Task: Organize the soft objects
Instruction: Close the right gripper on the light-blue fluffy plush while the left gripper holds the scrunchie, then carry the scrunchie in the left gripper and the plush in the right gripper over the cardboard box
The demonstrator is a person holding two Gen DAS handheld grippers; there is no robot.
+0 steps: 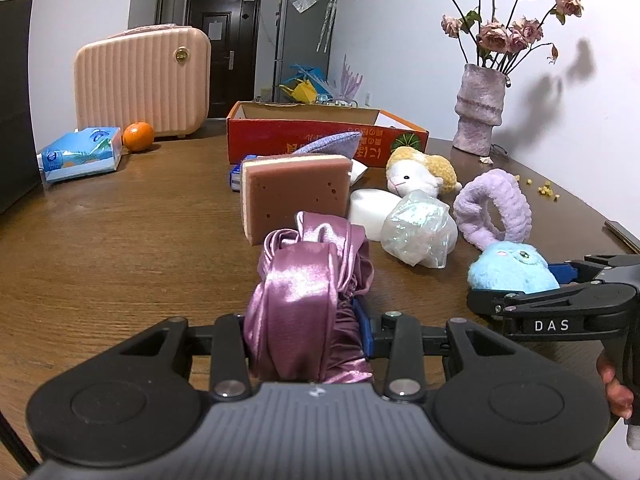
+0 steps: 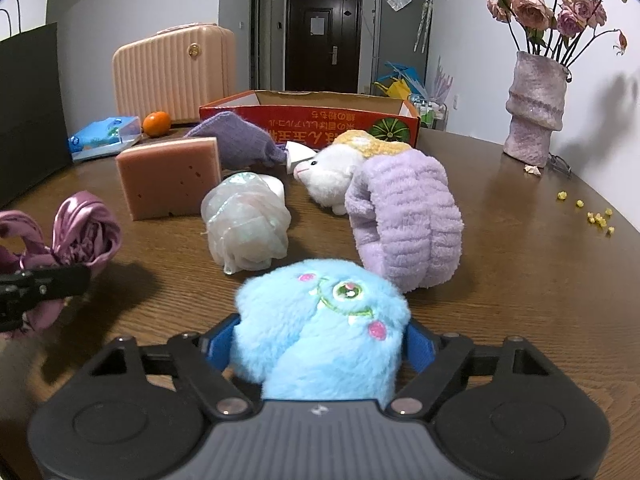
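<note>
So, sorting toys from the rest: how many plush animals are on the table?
2: blue monster between the right tongs, white lamb by the red box. Others may hide inside.

You have two plush toys on the table: one blue plush monster (image 2: 320,324) and one white lamb plush (image 2: 328,176). There is one pink satin cloth (image 1: 308,280), one brown sponge block (image 1: 294,196), one lilac fleece headband (image 2: 404,216), one purple knitted glove (image 2: 240,140) and one clear plastic bundle (image 2: 246,224). Behind them you see one red cardboard box (image 2: 320,118), one vase (image 2: 534,108), one orange (image 1: 138,136), one tissue pack (image 1: 82,152) and one pink case (image 1: 144,80).
</note>
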